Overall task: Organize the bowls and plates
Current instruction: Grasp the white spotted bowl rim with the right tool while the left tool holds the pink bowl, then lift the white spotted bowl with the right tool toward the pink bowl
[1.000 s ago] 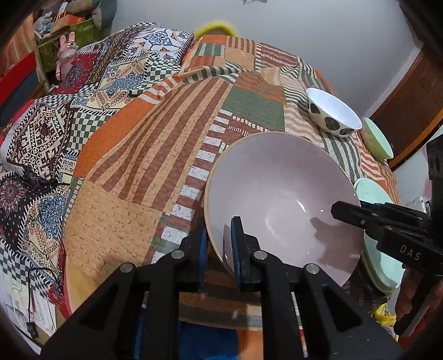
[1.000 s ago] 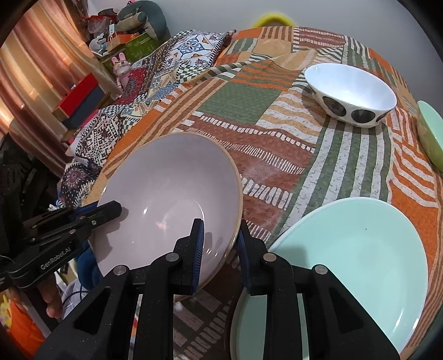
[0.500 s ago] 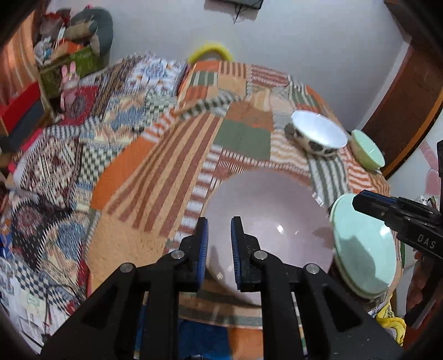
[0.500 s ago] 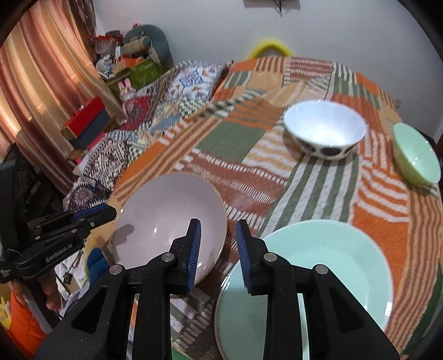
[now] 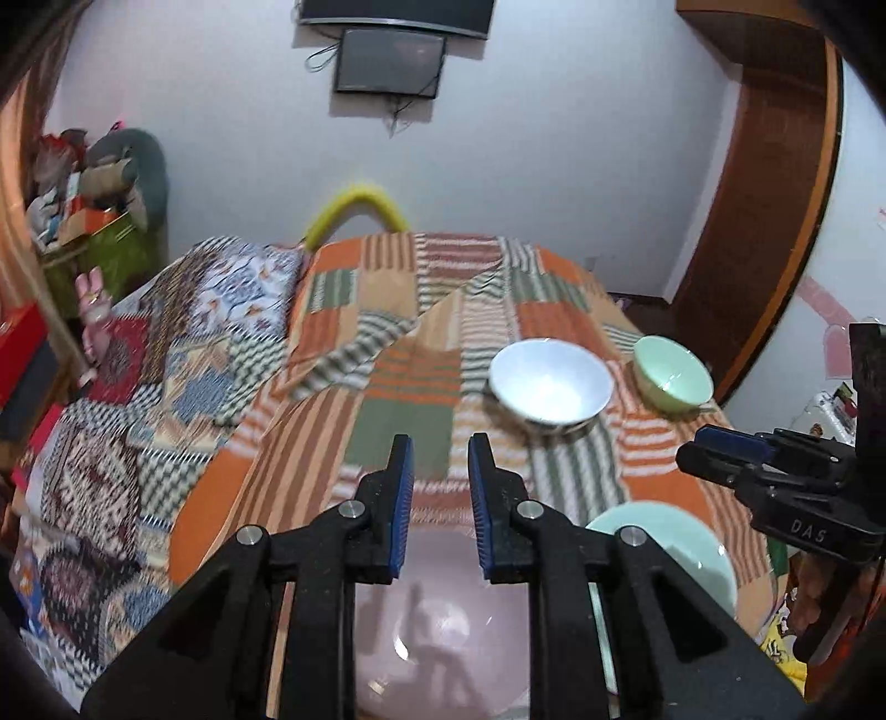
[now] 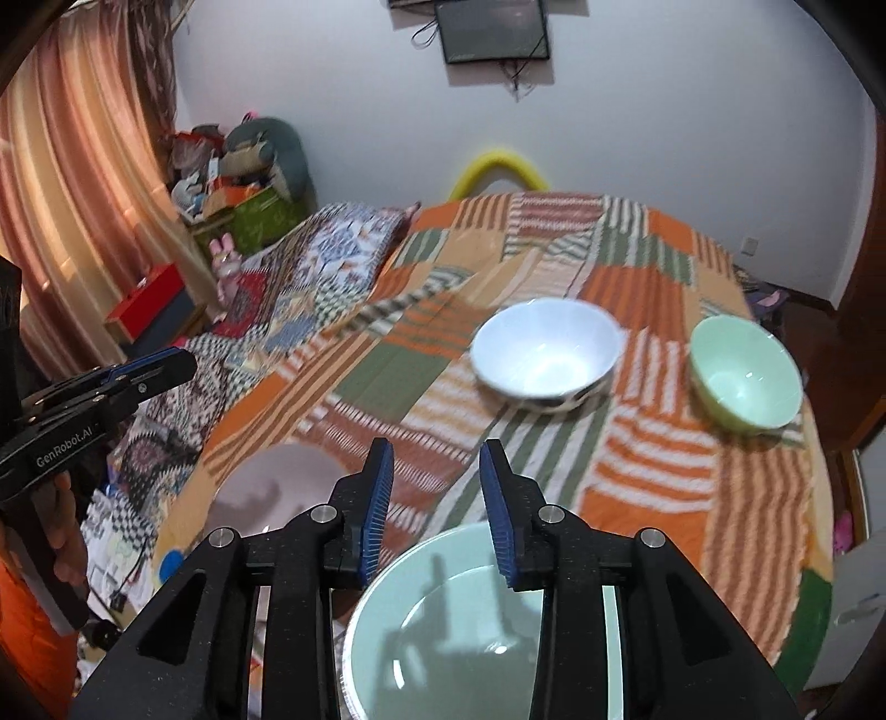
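Note:
A pink plate [image 5: 437, 626] lies on the patchwork-covered table near its front edge, under my open, empty left gripper [image 5: 438, 507]; it also shows in the right wrist view [image 6: 277, 487]. A mint green plate [image 6: 470, 626] lies to its right, below my open, empty right gripper [image 6: 437, 509]; it shows in the left wrist view [image 5: 670, 543] too. A white bowl with dark spots [image 6: 545, 351] and a small mint green bowl [image 6: 745, 379] stand farther back. Both grippers are raised above the table.
The round table [image 6: 664, 266] wears an orange, green and striped quilt. A bed with patterned covers [image 5: 138, 399] lies to the left. A yellow arc [image 5: 354, 210] rises behind the table. A screen [image 6: 493, 33] hangs on the wall.
Both grippers have let go of the pink plate, opened wider and lifted up and back. The pink plate now lies flat on the table beside the green plate.

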Tool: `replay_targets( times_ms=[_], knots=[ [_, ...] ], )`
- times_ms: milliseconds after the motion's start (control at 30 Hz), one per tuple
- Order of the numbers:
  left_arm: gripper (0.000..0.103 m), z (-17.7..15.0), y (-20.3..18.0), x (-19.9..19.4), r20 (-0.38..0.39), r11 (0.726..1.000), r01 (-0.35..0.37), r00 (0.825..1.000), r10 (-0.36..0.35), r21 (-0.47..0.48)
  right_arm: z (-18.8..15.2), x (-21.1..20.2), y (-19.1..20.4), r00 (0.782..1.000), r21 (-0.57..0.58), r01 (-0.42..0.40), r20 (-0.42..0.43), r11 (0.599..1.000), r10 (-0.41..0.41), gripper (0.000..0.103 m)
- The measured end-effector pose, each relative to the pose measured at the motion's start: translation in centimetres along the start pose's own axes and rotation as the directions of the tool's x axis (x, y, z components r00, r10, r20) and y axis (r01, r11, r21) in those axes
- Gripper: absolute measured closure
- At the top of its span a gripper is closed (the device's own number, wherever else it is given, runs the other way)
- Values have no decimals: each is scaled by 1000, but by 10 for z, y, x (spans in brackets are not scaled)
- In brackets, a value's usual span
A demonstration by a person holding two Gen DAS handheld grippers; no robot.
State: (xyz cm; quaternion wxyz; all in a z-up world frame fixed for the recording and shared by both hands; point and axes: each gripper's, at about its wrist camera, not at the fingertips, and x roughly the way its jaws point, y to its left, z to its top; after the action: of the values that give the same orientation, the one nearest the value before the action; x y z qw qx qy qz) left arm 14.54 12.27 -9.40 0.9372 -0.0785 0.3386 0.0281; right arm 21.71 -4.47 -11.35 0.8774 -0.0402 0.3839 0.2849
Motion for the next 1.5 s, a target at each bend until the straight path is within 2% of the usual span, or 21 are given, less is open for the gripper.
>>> replay_targets(
  times_ms=[33, 100, 167, 233, 300, 600, 733, 933, 1033, 1200, 1267, 1333, 1433, 1500],
  knots=[
    [82, 5, -4, 4, 0, 1000, 3, 1000, -3, 8, 4, -1, -5, 1000, 5, 9, 15, 1000, -9, 64],
    [80, 15, -13, 14, -6, 999, 10, 1000, -10, 31, 9, -3, -10, 999, 6, 19, 31, 1000, -19, 62],
    [72, 25, -20, 27, -17, 999, 20, 1000, -19, 46, 15, -5, -17, 999, 15, 27, 45, 1000, -27, 62],
    [49, 33, -25, 38, -17, 999, 24, 1000, -23, 43, 22, -3, -25, 998, 24, 34, 60, 999, -36, 60],
    [48, 42, -29, 51, -5, 999, 19, 1000, -18, 32, 26, -2, -32, 996, 34, 48, 73, 998, -50, 56],
    [48, 67, -41, 127, -91, 998, 4, 996, 2, 64, 45, 26, -71, 996, 98, 66, 60, 993, -73, 55],
    [48, 67, -40, 161, -149, 999, 20, 989, -14, 39, 48, 45, -87, 995, 123, 90, 34, 988, -95, 55],
    [48, 59, -36, 213, -256, 1000, 26, 966, -20, 17, 45, 76, -102, 996, 144, 91, -24, 985, -89, 55],
    [48, 54, -37, 230, -266, 1000, 9, 964, -2, 26, 43, 91, -105, 995, 141, 91, -58, 986, -83, 55],
    [49, 50, -38, 256, -300, 999, 23, 954, -15, 23, 41, 114, -112, 992, 145, 78, -108, 986, -63, 55],
    [53, 49, -40, 263, -307, 999, 29, 951, -21, 21, 40, 121, -113, 991, 148, 73, -120, 986, -56, 55],
    [64, 48, -42, 270, -326, 999, 41, 945, -33, 16, 39, 128, -115, 989, 146, 81, -134, 986, -61, 56],
    [78, 46, -46, 277, -336, 998, 62, 940, -50, 25, 37, 134, -115, 987, 146, 76, -151, 986, -53, 65],
    [79, 44, -48, 280, -332, 997, 58, 942, -41, 42, 38, 139, -117, 986, 153, 65, -159, 986, -40, 69]
  ],
)
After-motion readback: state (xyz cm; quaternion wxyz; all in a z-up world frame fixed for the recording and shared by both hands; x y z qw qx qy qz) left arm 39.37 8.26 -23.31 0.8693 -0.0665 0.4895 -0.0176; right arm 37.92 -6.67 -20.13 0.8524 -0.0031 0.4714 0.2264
